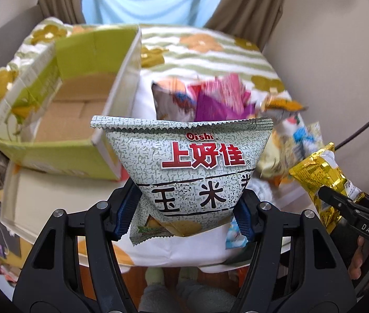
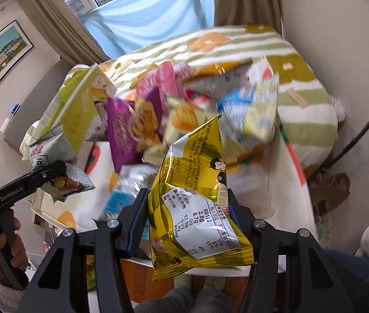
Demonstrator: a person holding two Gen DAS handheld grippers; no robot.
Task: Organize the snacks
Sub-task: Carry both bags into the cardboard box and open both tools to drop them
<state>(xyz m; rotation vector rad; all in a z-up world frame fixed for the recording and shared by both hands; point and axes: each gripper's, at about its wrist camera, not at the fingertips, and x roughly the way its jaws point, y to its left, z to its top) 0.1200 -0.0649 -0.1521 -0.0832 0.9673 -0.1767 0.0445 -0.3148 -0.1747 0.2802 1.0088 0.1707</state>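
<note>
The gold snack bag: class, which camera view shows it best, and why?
The right wrist view: the gold snack bag fills its centre, nutrition label readable, clamped in the right hand-held gripper. The left wrist view shows it only small at the right edge.

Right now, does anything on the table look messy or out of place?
Yes. The loose snack bags lie in a jumbled heap beside the green cardboard box, not in it. The box shows only its bare bottom. The left gripper pinches the Oishi bag and the right gripper the yellow bag.

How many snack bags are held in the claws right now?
2. The grey bag is pinched in the left claw; the gold bag is in the right claw. Others lie piled behind.
</note>
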